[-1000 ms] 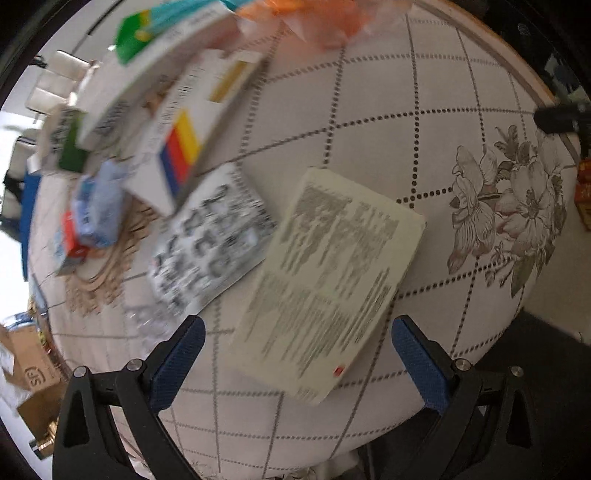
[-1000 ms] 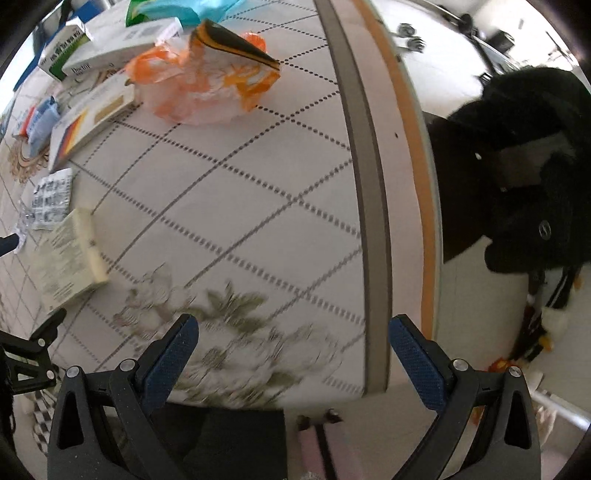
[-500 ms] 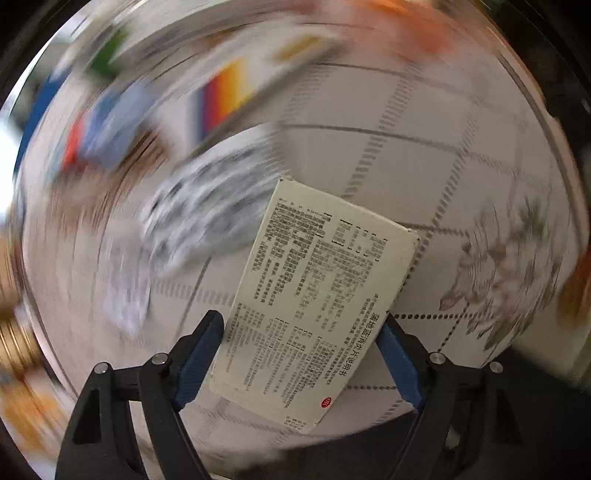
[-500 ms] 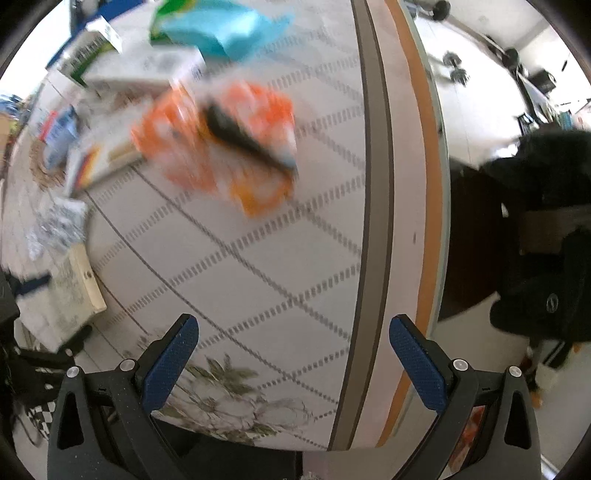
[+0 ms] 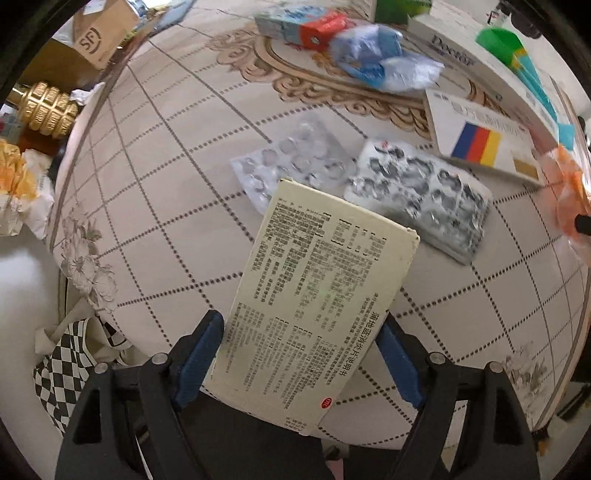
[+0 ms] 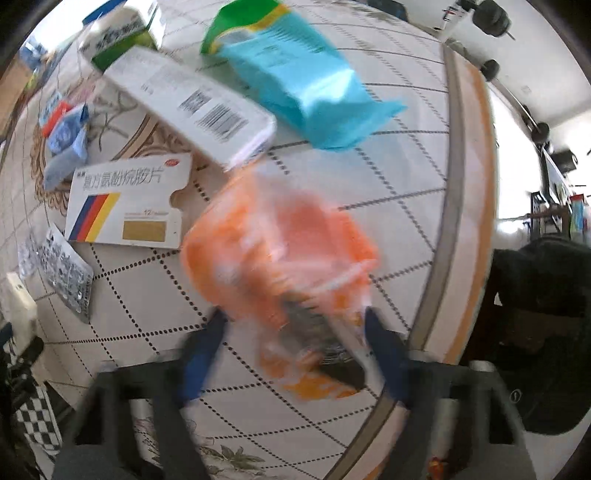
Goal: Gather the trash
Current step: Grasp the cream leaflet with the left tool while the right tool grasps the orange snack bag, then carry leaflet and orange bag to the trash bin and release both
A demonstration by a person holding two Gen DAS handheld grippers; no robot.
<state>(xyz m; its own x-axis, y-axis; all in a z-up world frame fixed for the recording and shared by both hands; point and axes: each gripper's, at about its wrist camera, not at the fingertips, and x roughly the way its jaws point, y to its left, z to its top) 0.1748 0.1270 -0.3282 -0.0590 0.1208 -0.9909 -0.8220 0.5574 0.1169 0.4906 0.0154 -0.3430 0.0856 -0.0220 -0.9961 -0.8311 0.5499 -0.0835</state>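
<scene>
My left gripper [image 5: 299,354] is shut on a cream medicine box [image 5: 317,295] printed with black text and holds it over the near edge of the patterned table [image 5: 166,206]. My right gripper [image 6: 295,343] has its blue fingers on either side of a crumpled orange-and-clear plastic wrapper [image 6: 280,258]; the view is blurred and the grip is unclear. Two used blister packs [image 5: 417,199] lie just beyond the cream box. A white box with a blue, red and yellow stripe [image 6: 125,203] lies left of the wrapper.
A turquoise bag [image 6: 295,81], a long white barcode box [image 6: 192,107], a green-and-white carton [image 6: 118,33] and a crumpled blue wrapper [image 5: 380,59] lie farther back. A checkered bag [image 5: 66,369] hangs below the table's left edge. A cardboard box [image 5: 96,33] is at the far left.
My left gripper closed on the cream box and swung left with it. My right gripper moved forward to the orange wrapper and its fingers came closer together around it.
</scene>
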